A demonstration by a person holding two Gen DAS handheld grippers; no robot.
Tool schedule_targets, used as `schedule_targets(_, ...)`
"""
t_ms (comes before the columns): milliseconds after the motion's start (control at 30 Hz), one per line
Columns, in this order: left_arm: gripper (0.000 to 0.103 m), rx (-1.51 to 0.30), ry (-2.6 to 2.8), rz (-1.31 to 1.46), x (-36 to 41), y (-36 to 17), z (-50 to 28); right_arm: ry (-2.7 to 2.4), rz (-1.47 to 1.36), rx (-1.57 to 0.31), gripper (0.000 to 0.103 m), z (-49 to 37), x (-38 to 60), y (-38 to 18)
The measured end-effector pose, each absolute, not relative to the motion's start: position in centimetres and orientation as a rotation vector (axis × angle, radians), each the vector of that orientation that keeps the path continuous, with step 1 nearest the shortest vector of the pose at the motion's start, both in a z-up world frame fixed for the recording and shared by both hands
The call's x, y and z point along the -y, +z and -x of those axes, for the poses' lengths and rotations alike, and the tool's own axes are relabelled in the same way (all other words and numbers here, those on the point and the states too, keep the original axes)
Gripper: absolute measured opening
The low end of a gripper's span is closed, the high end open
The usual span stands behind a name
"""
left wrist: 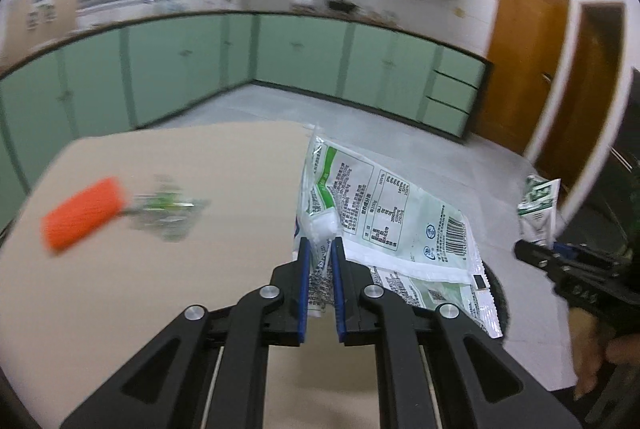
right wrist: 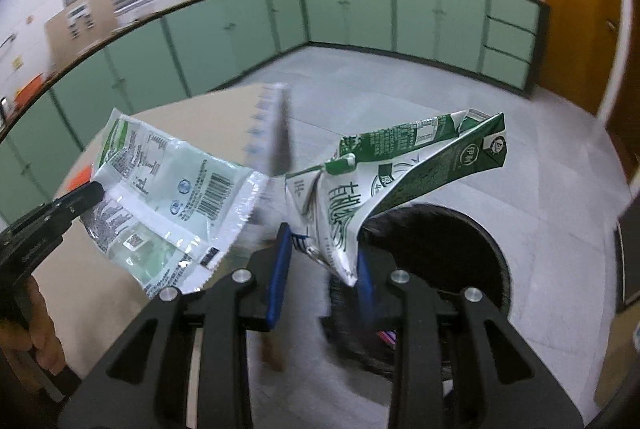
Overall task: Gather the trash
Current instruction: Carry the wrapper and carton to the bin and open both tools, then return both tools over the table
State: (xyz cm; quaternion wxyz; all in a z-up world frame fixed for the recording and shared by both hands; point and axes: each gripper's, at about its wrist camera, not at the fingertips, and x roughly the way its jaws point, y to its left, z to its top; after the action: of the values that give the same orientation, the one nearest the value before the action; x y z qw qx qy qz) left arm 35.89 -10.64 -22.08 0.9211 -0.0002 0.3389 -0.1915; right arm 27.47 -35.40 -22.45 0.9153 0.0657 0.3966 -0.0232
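Plastic wrapper (left wrist: 384, 213) is pinched in the left claw (left wrist: 320, 249) and a flattened green carton (right wrist: 384, 181) in the right claw (right wrist: 320, 249), both above the black bin (right wrist: 452, 249), so releasing them comes next.

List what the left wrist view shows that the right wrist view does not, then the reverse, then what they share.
Left wrist only: a crumpled green wrapper lying on the table beside the orange block.

Right wrist only: the dark round bin on the floor beneath the right claw.

Both: the plastic pouch gripped in the left claw, and the flattened green milk carton gripped in the right claw.
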Motion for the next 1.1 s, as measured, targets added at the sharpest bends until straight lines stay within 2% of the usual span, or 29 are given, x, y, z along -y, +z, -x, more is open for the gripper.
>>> schedule_targets(167,0.011,-0.749,-0.478,-0.103,19.5,-24.8,-37.4,-0.110,-0.197,-0.866,0.028,-27.7,41.3,-26.2)
schedule_targets(400,0.012,-0.811,-0.513,-0.240,27.9,-28.6,-40.1,-0.146,-0.259,-0.941,0.029,-29.3,46.2,-31.4)
schedule_targets(500,0.017,-0.881,-0.513,-0.321,31.2,-30.8,-41.6,-0.159,-0.280,-0.991,0.033,-29.8,47.5,-33.1)
schedule_targets(533,0.024,-0.897,-0.519,-0.326,32.0,-31.1,-41.9,-0.173,-0.285,-1.000,0.040,-30.0,47.6,-33.2)
schedule_targets(700,0.025,-0.890,-0.541,-0.344,34.5,-31.4,-42.6,-0.194,-0.304,-0.961,0.045,-29.2,48.5,-32.3)
schedule_targets(900,0.026,-0.851,-0.528,-0.286,31.8,-29.7,-41.5,-0.204,-0.329,-0.929,0.047,-27.7,49.2,-30.9)
schedule_targets(967,0.033,-0.820,-0.511,-0.253,29.2,-28.3,-40.4,-0.190,-0.310,-0.916,0.047,-27.8,48.6,-29.9)
schedule_targets(1033,0.046,-0.785,-0.482,-0.225,27.3,-26.9,-40.3,-0.153,-0.282,-0.900,0.047,-27.6,47.1,-28.4)
schedule_targets(1100,0.046,-0.749,-0.429,-0.185,23.2,-25.2,-39.6,-0.111,-0.250,-0.884,0.047,-27.8,45.2,-26.9)
